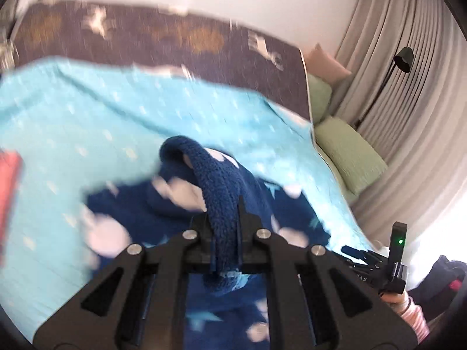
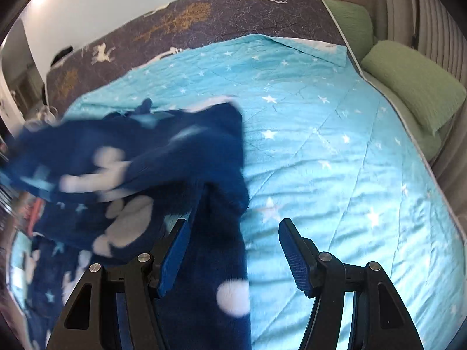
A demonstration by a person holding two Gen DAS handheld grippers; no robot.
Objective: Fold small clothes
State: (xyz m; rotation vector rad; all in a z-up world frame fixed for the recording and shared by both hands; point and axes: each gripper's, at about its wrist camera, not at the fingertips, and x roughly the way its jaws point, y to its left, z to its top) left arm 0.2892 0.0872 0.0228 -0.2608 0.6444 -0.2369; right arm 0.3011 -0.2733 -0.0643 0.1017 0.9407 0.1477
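Nearest the left wrist lens, the left gripper (image 1: 224,224) has its two black fingers drawn together on a thick fold of the navy fleece garment (image 1: 216,192). The pinched fold rises between the jaws and arches forward and to the left, ending in a rounded loop; the rest of the cloth spreads below and to both sides over the turquoise star quilt (image 1: 87,110). White blobs and pale blue stars mark the fleece, but motion blur smears them, so their exact shapes are hard to read. The fingertips themselves are buried in the pile.

In the right wrist view, the right gripper (image 2: 233,250) stands with its jaws wide apart, blue ribbed pads (image 2: 294,259) facing each other. The fleece garment (image 2: 131,175) hangs across the left half of that frame, a strip of it running down past the inside of the left pad; whether it touches that pad I cannot tell. The garment's long axis runs roughly from the upper left down toward the gripper base, and its left end is blurred and cut off by the frame edge.

The right gripper's body (image 1: 376,262) shows at the lower right of the left view, with a green light and a few pale letters too small to read.

Beyond the quilt lies a dark bedcover (image 2: 204,20) printed with white deer and gold trees. Green pillows (image 2: 414,87) sit at the bed's right side, with pleated curtains (image 1: 408,110) and a black lamp (image 1: 404,58) behind. A red object (image 1: 8,180) at the left edge is cut off and unidentifiable.
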